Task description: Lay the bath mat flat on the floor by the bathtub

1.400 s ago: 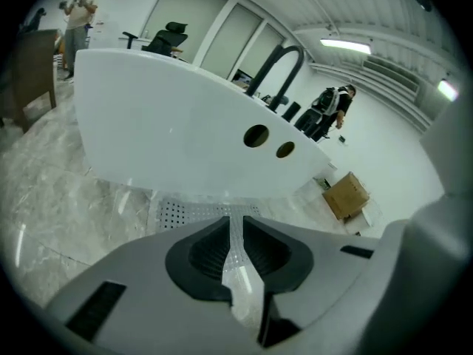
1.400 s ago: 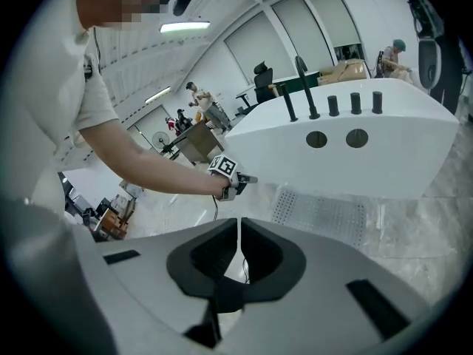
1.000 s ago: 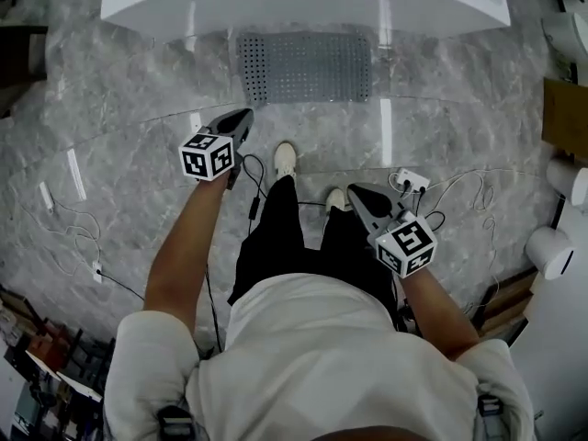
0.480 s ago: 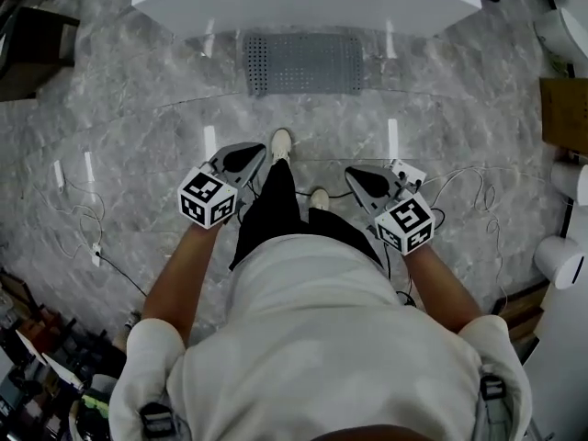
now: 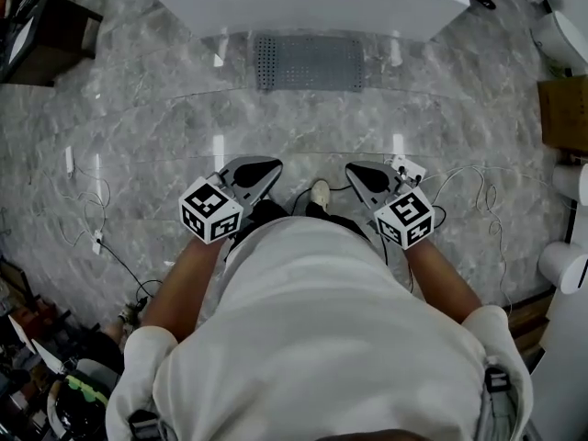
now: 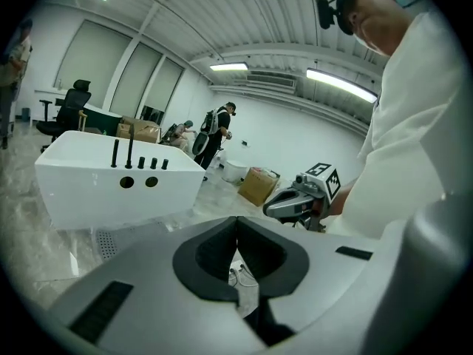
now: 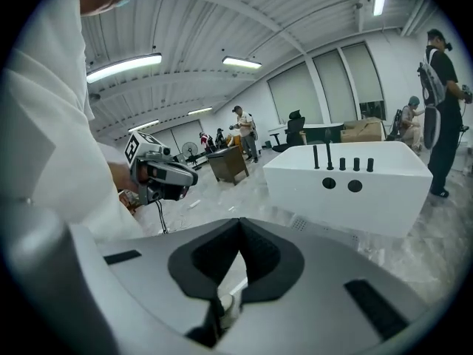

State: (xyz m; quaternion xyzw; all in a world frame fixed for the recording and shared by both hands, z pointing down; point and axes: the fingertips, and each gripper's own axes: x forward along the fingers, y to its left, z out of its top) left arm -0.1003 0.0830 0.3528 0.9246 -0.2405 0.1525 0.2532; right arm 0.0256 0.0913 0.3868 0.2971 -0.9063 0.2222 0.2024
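- And here we stand, back from the bathtub [image 5: 312, 3], looking steeply down with plenty of marble floor [image 5: 165, 127] between us and it.
- The bath mat [image 5: 309, 62], grey and perforated, lies on the floor just beside the tub's near wall, roughly centred under the two round holes in the rim.
- From up here it looks spread out, its long edge running parallel to the tub. We see no fold or curled corner, though it is small in view.
- The left tool [image 5: 266, 165] is closed on nothing: its own view shows the dark pads meeting at the tip, with only floor behind them.
- Same story with the right tool [image 5: 354, 171]: jaws together, empty, held at waist height.
- Both tools are well apart from the mat, one either side of our shoe [image 5: 320, 193].
- Our call: the laying looks done, so what remains is a check.
- To do that well, we'd scan all four corners. If one is lifted, pinch only that edge low, draw it outward, and let it settle without dragging the whole mat askew.
- We'd also mind the loose cables [image 5: 459, 186] at the floor's right side when stepping.
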